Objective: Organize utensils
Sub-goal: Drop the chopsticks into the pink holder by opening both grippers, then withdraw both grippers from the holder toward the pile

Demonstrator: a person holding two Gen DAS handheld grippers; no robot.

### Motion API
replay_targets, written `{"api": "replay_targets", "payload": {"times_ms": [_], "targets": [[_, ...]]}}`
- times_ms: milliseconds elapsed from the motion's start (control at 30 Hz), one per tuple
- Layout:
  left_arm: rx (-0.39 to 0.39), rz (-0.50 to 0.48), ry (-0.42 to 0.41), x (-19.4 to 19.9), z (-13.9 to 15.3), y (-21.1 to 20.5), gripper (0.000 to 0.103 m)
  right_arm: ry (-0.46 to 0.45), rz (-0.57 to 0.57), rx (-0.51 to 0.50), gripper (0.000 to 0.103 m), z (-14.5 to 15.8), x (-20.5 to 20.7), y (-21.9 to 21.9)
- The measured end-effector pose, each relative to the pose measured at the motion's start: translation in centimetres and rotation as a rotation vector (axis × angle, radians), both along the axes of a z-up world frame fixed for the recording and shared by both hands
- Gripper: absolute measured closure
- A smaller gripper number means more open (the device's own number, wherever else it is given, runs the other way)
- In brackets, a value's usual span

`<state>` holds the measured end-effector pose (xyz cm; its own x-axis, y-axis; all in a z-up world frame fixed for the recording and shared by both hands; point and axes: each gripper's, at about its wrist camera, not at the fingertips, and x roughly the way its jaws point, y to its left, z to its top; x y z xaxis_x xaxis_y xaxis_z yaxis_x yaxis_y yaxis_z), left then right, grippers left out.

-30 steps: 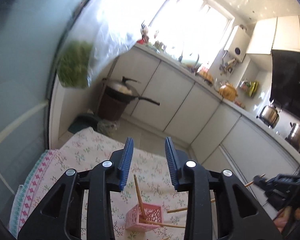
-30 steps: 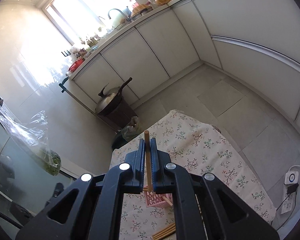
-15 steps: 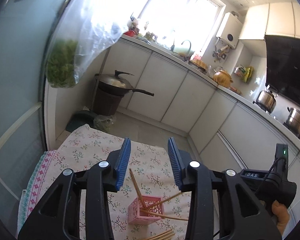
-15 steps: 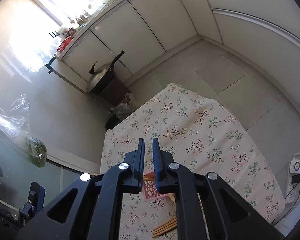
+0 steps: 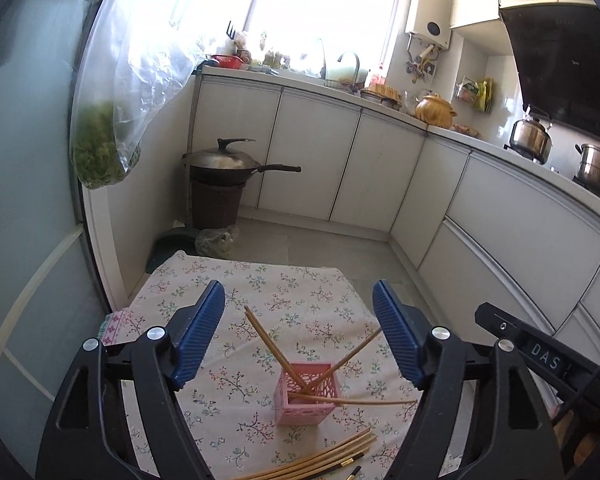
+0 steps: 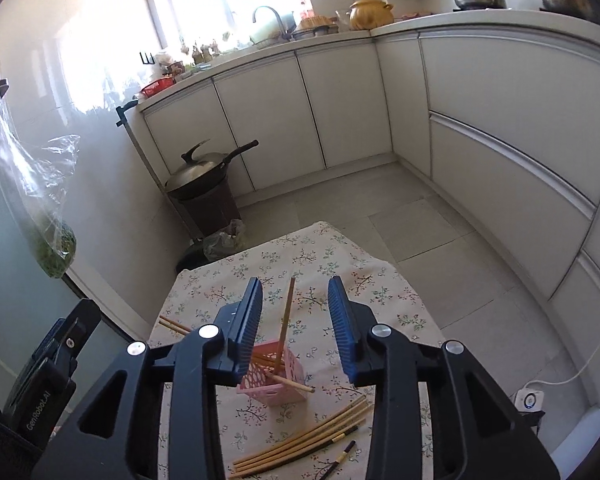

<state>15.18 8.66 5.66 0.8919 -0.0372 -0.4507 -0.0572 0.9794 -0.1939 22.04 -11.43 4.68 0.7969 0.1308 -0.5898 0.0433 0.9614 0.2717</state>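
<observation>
Two tools hang above the bench, both with jaws opening and nothing pressed between the pads; the left tool (image 5: 298,334) gapes wide over the pink basket (image 5: 308,398), and the right tool (image 6: 295,326) stands partly open, with one chopstick (image 6: 286,320) rising in the gap but, as far as I can tell, touching neither pad. Several chopsticks lean out of the basket at loose angles, one of them lying nearly flat across its rim; more chopsticks (image 6: 304,438) lie in a bundle on the flowered cloth (image 6: 320,256) just in front of the basket, not yet sorted. The basket looks light, so a tool brushing a leaning stick could likely tip it and spill the lot; reaching for the bundle beside it carries the same risk.
</observation>
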Motion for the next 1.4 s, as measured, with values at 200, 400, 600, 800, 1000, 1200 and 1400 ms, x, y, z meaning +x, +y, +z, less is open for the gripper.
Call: {"api": "replay_targets", "payload": {"times_ms": [200,400,600,800,1000,1200,1400], "targets": [[0.042,-0.020,0.031,-1.1,-1.0,-1.3,0.023,-0.025,-0.031,-0.033,0.047,-0.7,-2.9,-0.7],[0.067,-0.035,0.040,-2.7,-1.9,-2.6,0.019,-0.024,-0.049,-0.057,0.040,-1.5,-5.5,-1.2],[0.095,-0.038,0.046,-4.2,-2.5,-3.0,0.013,0.006,-0.098,-0.073,0.034,-3.2,-7.4,-2.6],[0.109,-0.057,0.086,-5.4,-3.8,-3.5,0.008,0.014,-0.140,-0.082,0.022,-4.6,-9.8,-3.5],[0.134,-0.083,0.125,-6.4,-5.2,-3.9,0.007,0.045,-0.145,-0.087,0.012,-6.3,-12.3,-4.2],[0.154,-0.168,0.259,-5.5,-8.1,-4.6,0.007,0.125,-0.094,-0.088,0.008,-9.4,-15.6,-4.7],[0.127,-0.309,0.566,-1.5,-14.1,-5.6,0.007,0.289,-0.017,-0.079,0.008,-14.5,-18.5,-5.8]]}}
